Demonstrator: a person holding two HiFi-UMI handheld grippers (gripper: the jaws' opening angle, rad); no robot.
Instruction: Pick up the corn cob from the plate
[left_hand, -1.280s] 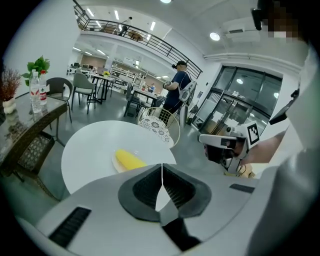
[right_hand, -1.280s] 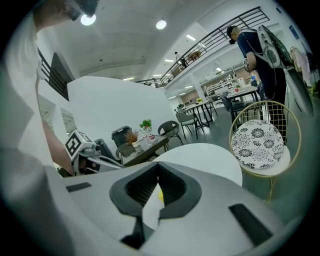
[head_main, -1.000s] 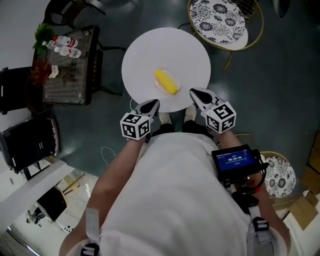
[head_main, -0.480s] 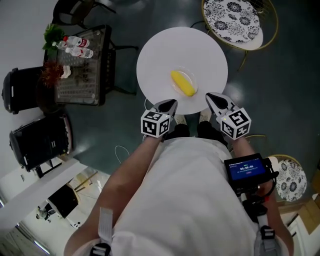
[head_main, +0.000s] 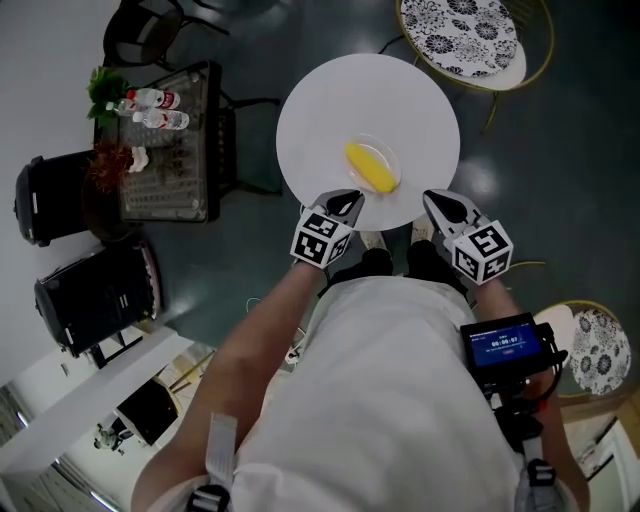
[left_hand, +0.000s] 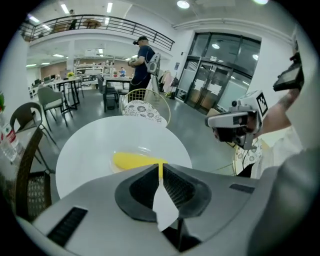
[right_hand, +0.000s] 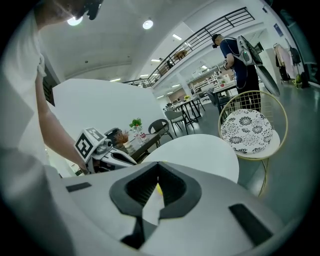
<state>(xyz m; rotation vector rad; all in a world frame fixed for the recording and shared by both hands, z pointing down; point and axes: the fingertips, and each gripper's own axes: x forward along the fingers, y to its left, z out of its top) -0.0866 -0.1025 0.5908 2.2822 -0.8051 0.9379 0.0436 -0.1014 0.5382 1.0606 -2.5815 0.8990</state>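
Note:
A yellow corn cob (head_main: 370, 168) lies on a clear glass plate (head_main: 388, 153) near the front of a round white table (head_main: 330, 100). My left gripper (head_main: 352, 199) is shut and empty, its tip over the table's near edge just short of the cob. My right gripper (head_main: 433, 199) is shut too, at the table's edge to the right of the plate. In the left gripper view the corn cob (left_hand: 131, 160) lies just beyond the closed jaw tips of the left gripper (left_hand: 160, 166). In the right gripper view the right gripper (right_hand: 158, 167) shows only a yellow sliver between its jaws.
Two gold-framed chairs with patterned cushions stand by, one behind the table (head_main: 458, 35), one at the right (head_main: 598, 350). A dark side table (head_main: 165, 140) with bottles and a plant is at the left, with black bins (head_main: 50, 195) beside it. A person (left_hand: 142, 60) stands far off.
The left gripper has moved forward toward the corn cob, sunk a little and rolled. The right gripper has kept its place at the table edge. Both stay shut.

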